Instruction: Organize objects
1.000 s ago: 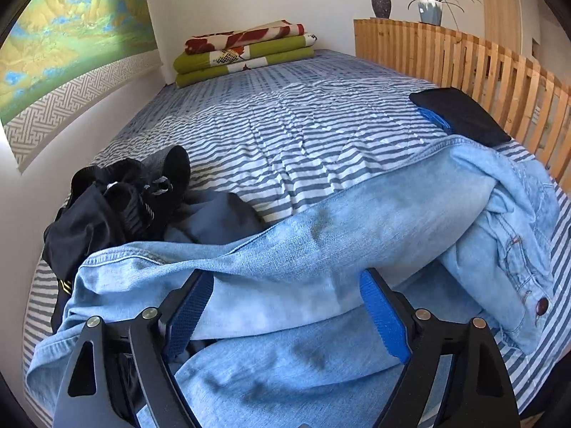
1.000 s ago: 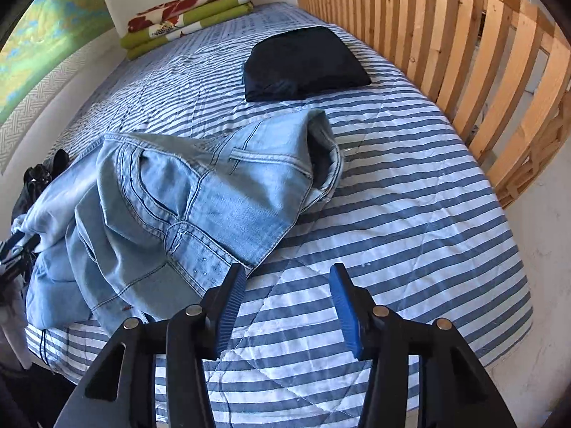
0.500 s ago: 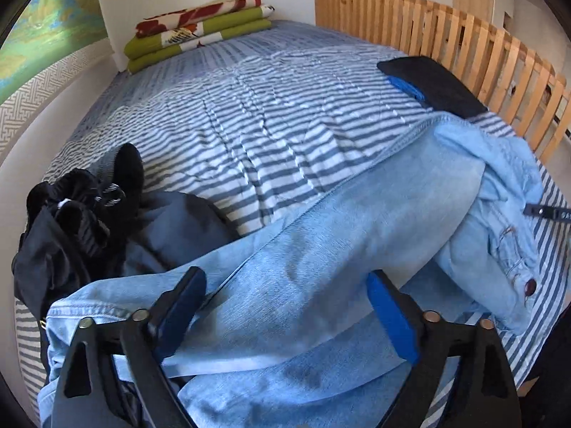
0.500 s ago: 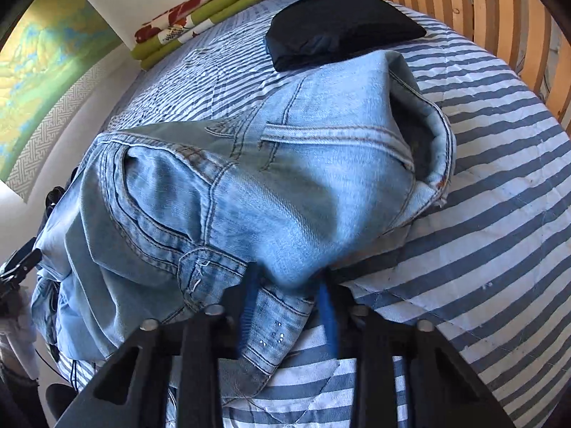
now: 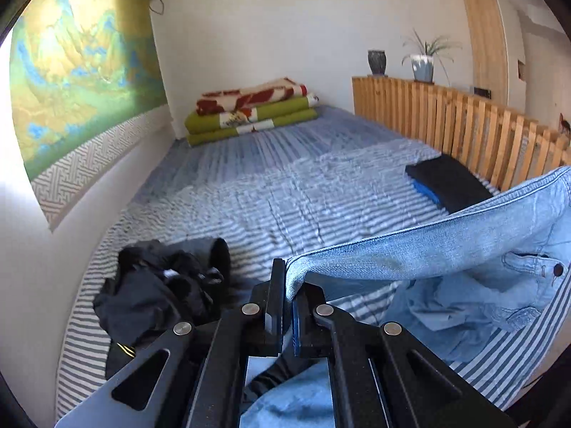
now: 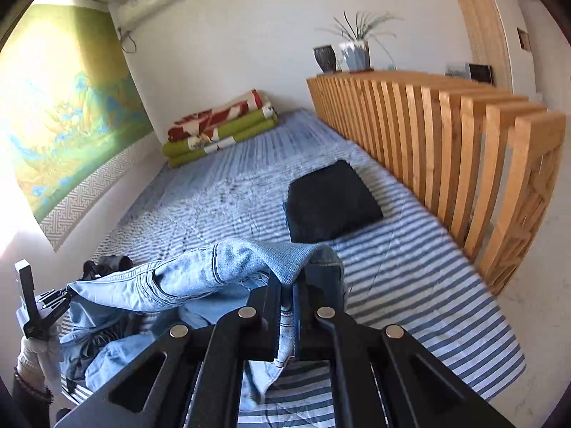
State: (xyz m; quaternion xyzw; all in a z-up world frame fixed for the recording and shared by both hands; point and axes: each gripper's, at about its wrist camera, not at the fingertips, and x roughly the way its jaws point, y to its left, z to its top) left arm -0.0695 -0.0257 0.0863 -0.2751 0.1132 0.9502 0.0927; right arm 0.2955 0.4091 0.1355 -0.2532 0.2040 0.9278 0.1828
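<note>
Light blue jeans (image 5: pixel 428 249) hang stretched between my two grippers above the striped bed (image 5: pixel 285 185). My left gripper (image 5: pixel 288 285) is shut on one edge of the jeans. My right gripper (image 6: pixel 288 285) is shut on another edge of the jeans (image 6: pixel 214 271), which sag to the left toward the left gripper (image 6: pixel 32 306). The rest of the denim lies bunched on the bed's near edge.
A heap of black clothes (image 5: pixel 160 285) lies at the near left of the bed. A folded dark garment (image 6: pixel 332 203) lies by the wooden slat rail (image 6: pixel 446 149). Folded green and red blankets (image 5: pixel 249 110) sit at the far wall. Plant pots (image 5: pixel 423 67) stand on the rail.
Both grippers closed on the jeans and lifted them off the bed. The left gripper was open over the denim before; now it pinches an edge and the views have tilted up.
</note>
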